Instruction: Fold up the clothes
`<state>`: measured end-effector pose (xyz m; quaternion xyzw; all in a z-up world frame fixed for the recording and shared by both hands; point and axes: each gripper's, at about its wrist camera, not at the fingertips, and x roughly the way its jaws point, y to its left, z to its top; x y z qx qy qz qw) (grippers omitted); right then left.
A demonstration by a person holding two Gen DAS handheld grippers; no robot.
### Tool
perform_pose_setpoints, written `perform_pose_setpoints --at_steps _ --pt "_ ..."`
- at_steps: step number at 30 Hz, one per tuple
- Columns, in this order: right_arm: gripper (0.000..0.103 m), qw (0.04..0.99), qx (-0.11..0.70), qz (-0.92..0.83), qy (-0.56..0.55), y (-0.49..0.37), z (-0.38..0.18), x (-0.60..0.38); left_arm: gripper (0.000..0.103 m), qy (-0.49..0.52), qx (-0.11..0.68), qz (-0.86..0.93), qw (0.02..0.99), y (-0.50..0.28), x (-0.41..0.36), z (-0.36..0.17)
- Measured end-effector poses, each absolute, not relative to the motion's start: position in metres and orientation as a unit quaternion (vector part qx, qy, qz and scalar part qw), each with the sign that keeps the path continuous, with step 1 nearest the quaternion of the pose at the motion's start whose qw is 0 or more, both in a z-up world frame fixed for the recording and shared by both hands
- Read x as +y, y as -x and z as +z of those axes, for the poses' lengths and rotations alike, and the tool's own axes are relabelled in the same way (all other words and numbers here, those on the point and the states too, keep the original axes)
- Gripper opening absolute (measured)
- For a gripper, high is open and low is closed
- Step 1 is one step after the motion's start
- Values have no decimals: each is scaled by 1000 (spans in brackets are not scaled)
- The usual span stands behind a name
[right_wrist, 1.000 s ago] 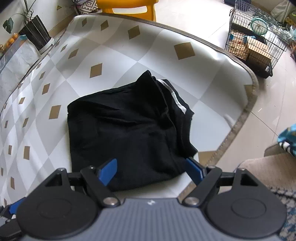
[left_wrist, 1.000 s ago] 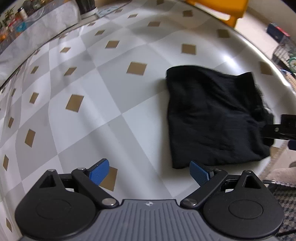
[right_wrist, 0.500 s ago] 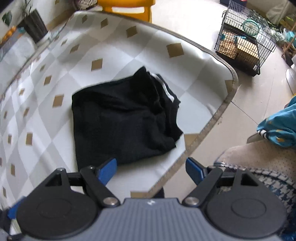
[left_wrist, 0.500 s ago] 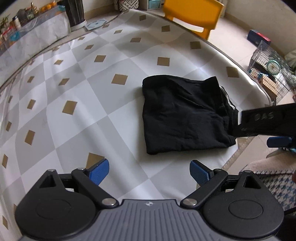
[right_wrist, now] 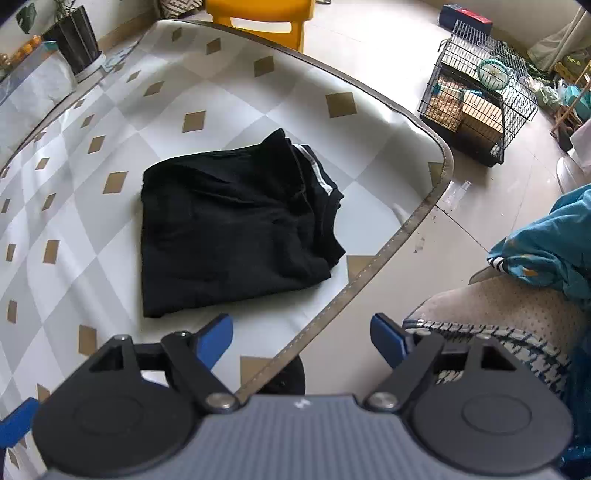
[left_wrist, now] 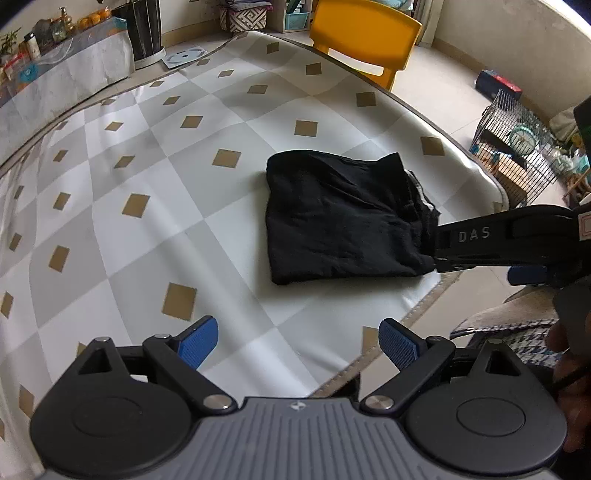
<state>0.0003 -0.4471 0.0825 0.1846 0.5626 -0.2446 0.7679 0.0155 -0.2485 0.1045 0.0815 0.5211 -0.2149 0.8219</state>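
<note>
A black garment (left_wrist: 340, 218) (right_wrist: 229, 229) lies folded into a rough square near the right corner of the checked table (left_wrist: 147, 206) (right_wrist: 92, 177); a white stripe shows along its right edge. My left gripper (left_wrist: 299, 341) hangs open above the table's near edge, well short of the garment, nothing between its blue pads. My right gripper (right_wrist: 301, 334) is open too, over the table's edge, empty. In the left wrist view the right gripper's black body crosses in from the right, covering the garment's right corner.
A yellow chair (left_wrist: 364, 35) stands at the table's far side. A wire cage (right_wrist: 480, 99) sits on the floor to the right. A teal cloth (right_wrist: 546, 247) lies on a beige seat (right_wrist: 491, 317) near my right gripper. A dark vase (left_wrist: 142, 31) stands at the back.
Both grippers have drawn up and back from the garment, which now looks smaller and farther away. The garment has stayed flat and unmoved. Both pairs of jaws kept the same spread.
</note>
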Motion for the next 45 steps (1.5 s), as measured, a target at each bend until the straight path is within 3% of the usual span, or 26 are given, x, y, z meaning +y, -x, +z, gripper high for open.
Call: perform_pose_setpoints --at_steps 45 --pt "80 793 543 -225 -159 15 94 -412 94 -68 485 -181 853 30 -206 131"
